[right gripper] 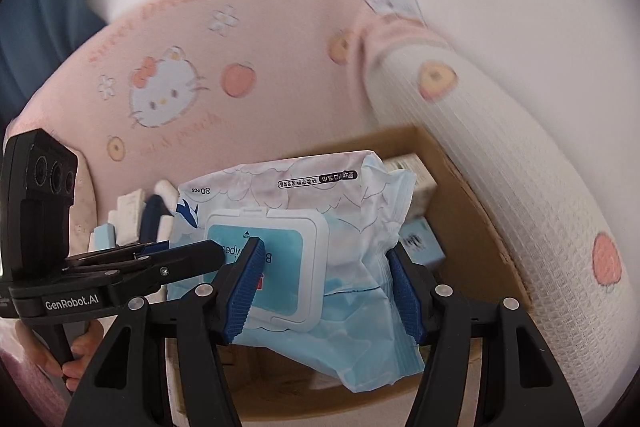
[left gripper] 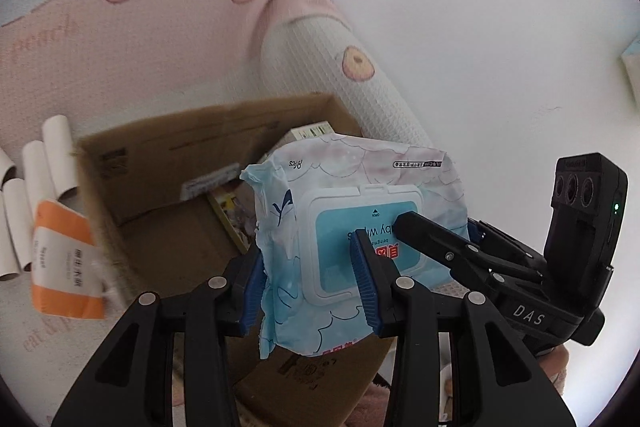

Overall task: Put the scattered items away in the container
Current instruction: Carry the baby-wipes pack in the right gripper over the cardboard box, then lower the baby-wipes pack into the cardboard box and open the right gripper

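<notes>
- The soft pale-blue and white pack of baby wipes with a white flip lid (left gripper: pixel 360 227) hangs in the air right over the open brown cardboard box (left gripper: pixel 160 163), carried by both claws at once.
- The box is already part filled: a cream carton (left gripper: pixel 310 131) sits against its far wall, and a flat yellowish packet (left gripper: pixel 232 215) lies on its floor.
- From the right wrist view, a light-blue carton (right gripper: pixel 420 247) and a white carton (right gripper: pixel 412 171) also show inside, behind the wipes.
- So the job looks partly done, with this pack not yet released.
- Left outside: an orange and white packet (left gripper: pixel 66 259) lies on the pink cartoon-print sheet (left gripper: pixel 140 27) just beside the box, and several white cardboard tubes (left gripper: pixel 44 179) lie near it.
- A long white waffle-knit bolster with peach prints (left gripper: pixel 360 83) runs along the box's far corner.
- The left gripper (left gripper: pixel 312 279) stands about a third open, blue ribbed pads pressing either side of the pack's left end, one pad lying across the flip lid.
- The right gripper (right gripper: pixel 328 291) stands roughly half open, its pads squeezing the pack's right end, the plastic crumpled between them.
- The two claws sit nearly touching on the lid, and a hand (right gripper: pixel 76 351) shows under the left tool.
- Judging by this, a drop into the box comes next, then the tubes and the orange packet.
</notes>
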A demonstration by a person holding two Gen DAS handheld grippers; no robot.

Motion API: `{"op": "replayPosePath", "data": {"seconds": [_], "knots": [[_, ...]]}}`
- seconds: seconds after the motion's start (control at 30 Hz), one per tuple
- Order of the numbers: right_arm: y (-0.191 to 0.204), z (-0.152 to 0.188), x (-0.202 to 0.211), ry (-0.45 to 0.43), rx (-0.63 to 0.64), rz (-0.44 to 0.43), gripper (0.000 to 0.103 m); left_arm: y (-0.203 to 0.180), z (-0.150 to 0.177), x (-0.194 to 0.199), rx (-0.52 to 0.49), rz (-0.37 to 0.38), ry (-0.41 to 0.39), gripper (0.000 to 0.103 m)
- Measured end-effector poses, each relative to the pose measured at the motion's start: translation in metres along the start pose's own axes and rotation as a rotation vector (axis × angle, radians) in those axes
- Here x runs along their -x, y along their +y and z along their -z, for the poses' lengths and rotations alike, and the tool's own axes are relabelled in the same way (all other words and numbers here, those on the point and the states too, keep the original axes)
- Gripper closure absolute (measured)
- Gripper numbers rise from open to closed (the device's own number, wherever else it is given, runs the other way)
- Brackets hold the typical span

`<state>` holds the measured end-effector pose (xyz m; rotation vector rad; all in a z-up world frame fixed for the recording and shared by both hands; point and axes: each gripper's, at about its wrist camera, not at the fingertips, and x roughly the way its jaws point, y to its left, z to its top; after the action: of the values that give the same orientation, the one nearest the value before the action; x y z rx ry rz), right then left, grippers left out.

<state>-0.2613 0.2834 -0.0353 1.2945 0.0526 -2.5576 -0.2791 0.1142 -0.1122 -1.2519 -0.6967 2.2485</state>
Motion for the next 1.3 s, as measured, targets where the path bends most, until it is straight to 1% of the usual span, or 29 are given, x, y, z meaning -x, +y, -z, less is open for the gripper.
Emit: {"op": "replayPosePath", "data": {"seconds": [0.17,0.33,0.47,0.63,0.8,0.87,0.97,1.1,1.2,1.3], "knots": [[-0.032,-0.006,-0.013,0.074,-0.040,0.024,0.044,-0.007,-0.001,-0.032,0.044,0.013,0.063,0.059],[-0.049,-0.010,-0.023,0.152,-0.041,0.044,0.044,-0.004,-0.003,-0.054,0.104,0.038,0.123,0.059],[-0.053,-0.011,-0.033,0.234,-0.031,0.050,0.044,0.000,0.005,-0.065,0.134,0.040,0.176,0.059],[-0.055,-0.003,-0.051,0.342,-0.006,0.066,0.044,0.008,0.020,-0.078,0.171,0.035,0.254,0.059],[-0.057,-0.001,-0.058,0.390,0.024,0.073,0.044,0.000,0.023,-0.080,0.135,0.001,0.266,0.058],[-0.058,-0.003,-0.060,0.415,0.041,0.082,0.044,0.001,0.023,-0.087,0.150,0.008,0.302,0.058],[-0.061,-0.008,-0.071,0.477,0.059,0.115,0.044,0.001,0.024,-0.099,0.169,0.005,0.334,0.058],[-0.058,-0.009,-0.086,0.550,0.112,0.170,0.044,-0.004,0.029,-0.114,0.157,-0.034,0.383,0.059],[-0.063,-0.005,-0.100,0.623,0.135,0.224,0.044,-0.005,0.027,-0.119,0.154,-0.072,0.409,0.059],[-0.067,-0.003,-0.108,0.672,0.174,0.319,0.044,-0.006,0.024,-0.129,0.153,-0.109,0.448,0.060]]}}
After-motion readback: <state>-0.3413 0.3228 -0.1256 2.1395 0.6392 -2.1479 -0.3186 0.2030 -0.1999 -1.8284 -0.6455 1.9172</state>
